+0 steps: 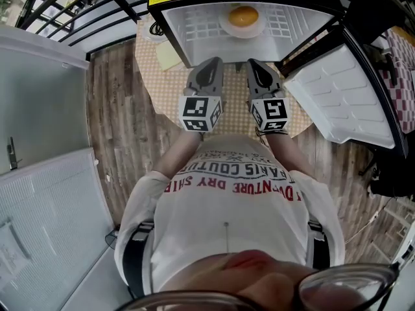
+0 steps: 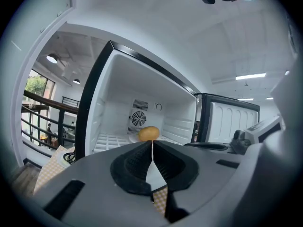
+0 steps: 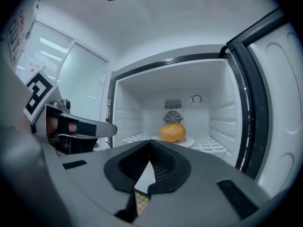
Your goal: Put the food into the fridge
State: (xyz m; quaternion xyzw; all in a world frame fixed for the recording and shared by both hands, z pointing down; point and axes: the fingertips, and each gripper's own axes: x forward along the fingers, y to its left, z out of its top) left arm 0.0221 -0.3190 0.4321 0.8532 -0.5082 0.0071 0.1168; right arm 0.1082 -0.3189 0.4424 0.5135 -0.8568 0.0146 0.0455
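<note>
Both jaws of the left gripper are pressed together at the tips, and nothing is between them. Jaws on the right gripper are closed tight too, and they hold nothing. From the head view, the left gripper and the right gripper sit side by side, close but not touching, and both point at the open fridge. Each one has a cube with black and white squares at its back end, the left cube and the right cube. Neither gripper touches the fridge or anything in it. Just past the jaws, the fridge is open and white inside. On its grid shelf sits a white plate, and on the plate lies one round orange-yellow food. I cannot tell just what food it is. The same food shows from above in the middle of the plate, and the left gripper view shows the food right above its jaw tips. A round fan grille is on the back wall behind the food. The fridge door is swung wide open to the right. A checked cloth lies under the fridge and the grippers, with a wooden floor around it.
</note>
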